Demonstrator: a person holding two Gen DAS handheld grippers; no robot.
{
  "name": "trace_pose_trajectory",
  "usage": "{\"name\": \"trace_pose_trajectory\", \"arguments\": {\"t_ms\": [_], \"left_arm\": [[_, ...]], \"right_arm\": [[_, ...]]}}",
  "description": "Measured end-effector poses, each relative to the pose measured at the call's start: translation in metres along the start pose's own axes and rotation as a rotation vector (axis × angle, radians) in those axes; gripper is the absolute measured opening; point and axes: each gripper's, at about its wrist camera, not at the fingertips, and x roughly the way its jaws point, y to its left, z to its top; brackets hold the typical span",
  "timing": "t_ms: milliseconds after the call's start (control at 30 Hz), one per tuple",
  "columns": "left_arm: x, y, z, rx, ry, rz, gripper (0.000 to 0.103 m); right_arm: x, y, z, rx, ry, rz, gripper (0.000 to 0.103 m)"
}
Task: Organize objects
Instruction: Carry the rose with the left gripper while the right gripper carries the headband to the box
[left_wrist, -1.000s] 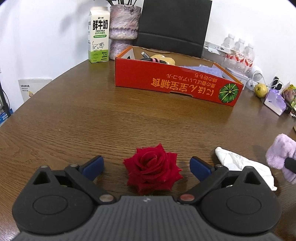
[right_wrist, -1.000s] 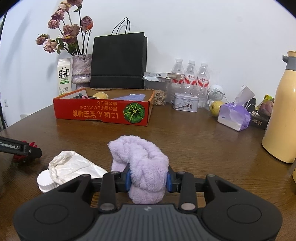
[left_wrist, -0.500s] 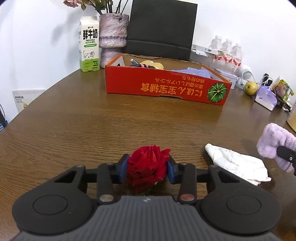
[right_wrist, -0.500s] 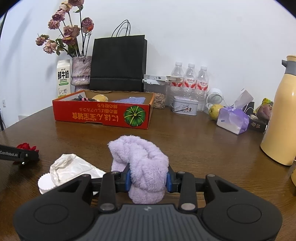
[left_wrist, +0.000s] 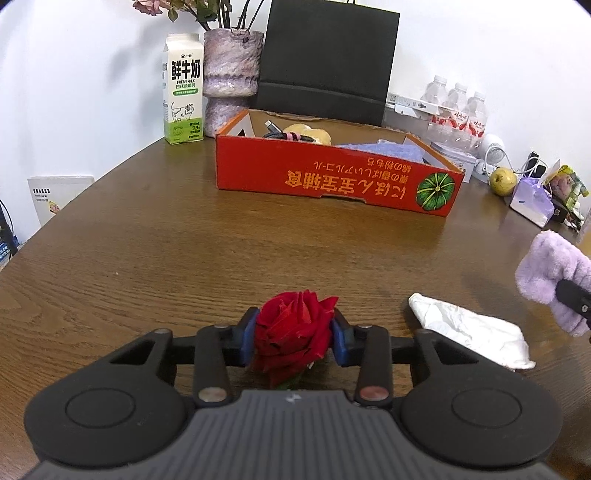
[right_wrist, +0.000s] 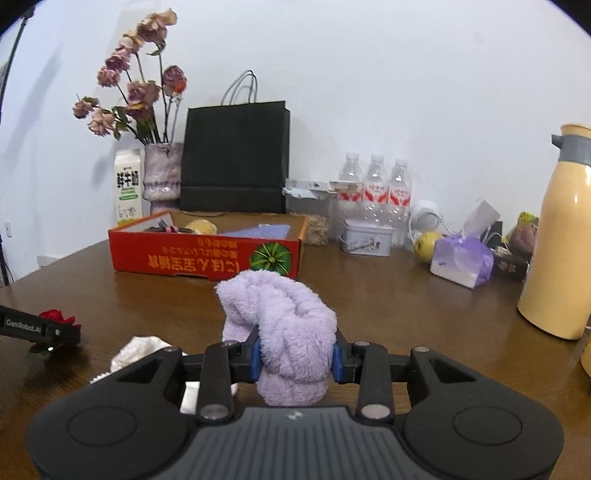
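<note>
Left gripper (left_wrist: 293, 338) clamps the rose (left_wrist: 291, 332), right gripper (right_wrist: 295, 356) clamps the purple cloth (right_wrist: 288, 332); both still go into the box (left_wrist: 332, 177) at upper centre; tissue (left_wrist: 472, 332) remains

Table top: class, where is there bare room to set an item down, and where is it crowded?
Bare wood lies between the red rose and the red box, and left of both. The far right edge near the tissue pack and bottles is crowded.

The tabletop (left_wrist: 155, 258) is brown wood with wavy lines and a soft shine. The red box (left_wrist: 332, 177) is smooth cardboard. The purple cloth (right_wrist: 291, 332) is fluffy. The white paper (left_wrist: 476, 332) is crinkled. The yellow jug (right_wrist: 561, 236) is shiny.
</note>
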Motion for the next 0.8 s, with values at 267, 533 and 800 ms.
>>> {"name": "trace_pose_trajectory", "arguments": {"t_ms": [267,533,800], "left_arm": [[-0.008,0.002,0.013,-0.002,-0.028,-0.017,0.04],[-0.015,0.0,0.034,0.001,-0.07,-0.037,0.039],[-0.014,-0.006,0.055,0.006,-0.108,-0.051,0.039]], "right_arm": [[0.001,0.01,0.013,0.008,-0.022,0.025,0.033],[0.006,0.021,0.032,0.015,-0.057,0.055,0.033],[0.015,0.034,0.051,0.006,-0.091,0.087,0.033]]}}
